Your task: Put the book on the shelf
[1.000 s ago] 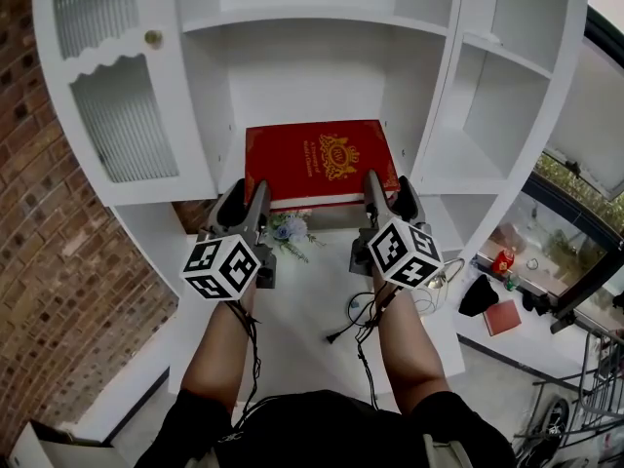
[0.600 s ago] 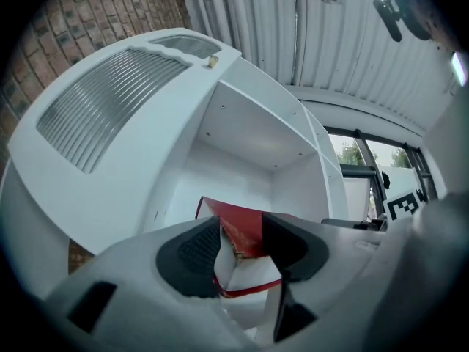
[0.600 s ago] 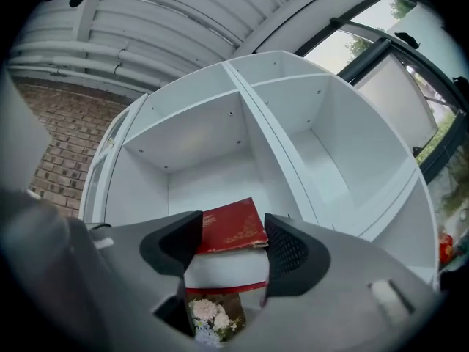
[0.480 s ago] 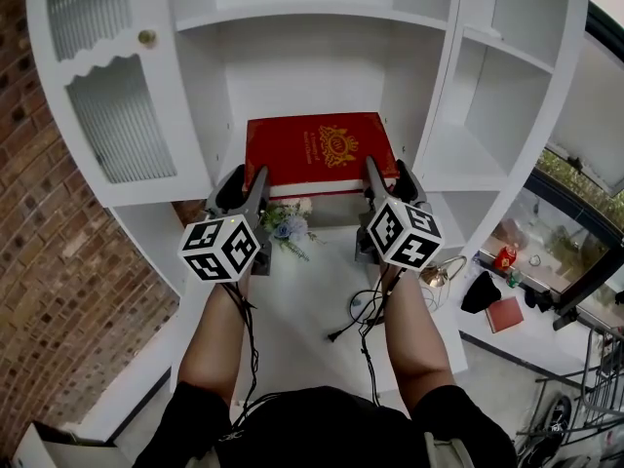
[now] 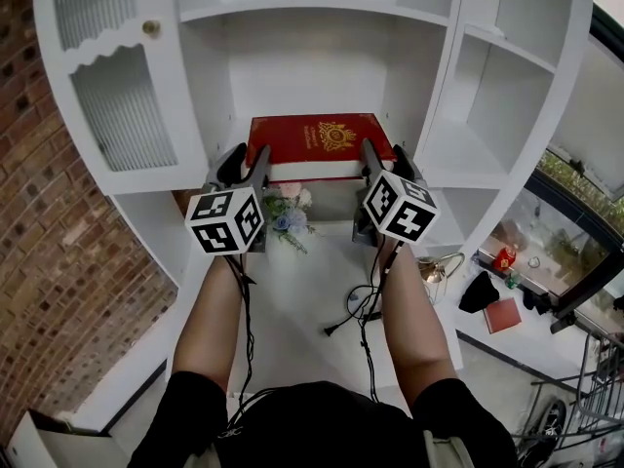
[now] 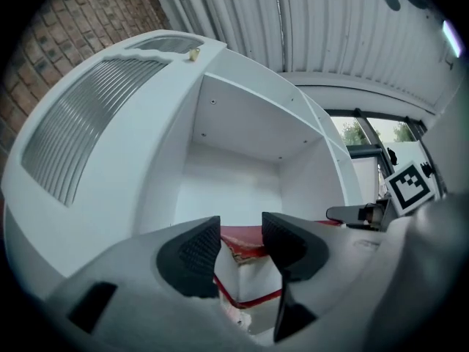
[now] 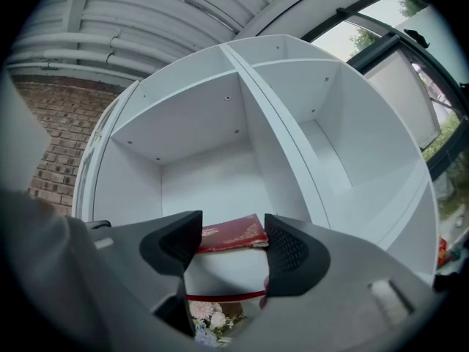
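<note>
Red book (image 5: 320, 142) level at the front edge — shelf bay (image 5: 312, 66) open behind.

Thick red book (image 5: 320, 142), gold emblem up, lies level, partway into the white shelf (image 5: 312, 71).

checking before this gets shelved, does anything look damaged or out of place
The thick red hardcover book has a near corner whose cover edge looks frayed and chipped, pale flecks showing, in the left gripper view. A black cable also lies loose across the white counter below.
</note>
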{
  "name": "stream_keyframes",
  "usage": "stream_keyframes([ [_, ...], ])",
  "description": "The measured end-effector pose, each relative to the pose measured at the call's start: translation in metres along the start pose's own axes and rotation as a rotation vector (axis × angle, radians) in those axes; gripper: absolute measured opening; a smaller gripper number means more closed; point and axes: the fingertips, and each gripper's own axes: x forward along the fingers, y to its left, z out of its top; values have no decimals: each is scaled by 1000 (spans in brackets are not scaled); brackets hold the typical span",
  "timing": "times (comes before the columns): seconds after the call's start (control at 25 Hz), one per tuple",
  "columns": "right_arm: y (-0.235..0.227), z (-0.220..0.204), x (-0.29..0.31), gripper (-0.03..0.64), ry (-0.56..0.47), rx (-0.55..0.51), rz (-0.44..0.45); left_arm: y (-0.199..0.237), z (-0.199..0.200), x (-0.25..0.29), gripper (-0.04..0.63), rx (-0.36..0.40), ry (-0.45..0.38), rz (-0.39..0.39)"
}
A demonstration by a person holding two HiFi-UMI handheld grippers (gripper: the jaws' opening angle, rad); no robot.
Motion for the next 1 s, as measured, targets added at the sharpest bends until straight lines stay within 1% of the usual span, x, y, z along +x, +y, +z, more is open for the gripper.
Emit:
stream_keyframes([
  [0.08, -2, 0, 6, 281, 16, 3, -9, 1, 0, 6, 186, 26, 9, 12],
  [0.16, -4, -2, 13, 281, 46, 10, -16, 4, -1, 12, 184, 30, 23, 18],
  [0.32, -3, -4, 18, 282, 102, 17, -32, 10, -4, 20, 181, -6, 45, 17],
  [0.6, -2, -3, 17, 282, 114, 23, -36, 10, -3, 21, 181, -25, 51, 19],
  [0.68, -4, 1, 14, 282, 79, 34, -37, 10, -3, 20, 181, -28, 54, 16],
  [0.76, -7, 11, 7, 282, -19, 37, -43, 10, 2, 16, 173, -9, 45, 30],
  [0.84, -8, 21, -3, 281, -100, 30, -31, 8, 12, 8, 166, 26, 14, 47],
  [0.92, -3, 27, -13, 279, -129, 13, 5, 2, 25, -3, 164, 60, -22, 48],
  [1.0, 5, 32, -24, 264, -149, -38, 32, -5, 35, -16, 157, 87, -52, 43],
])
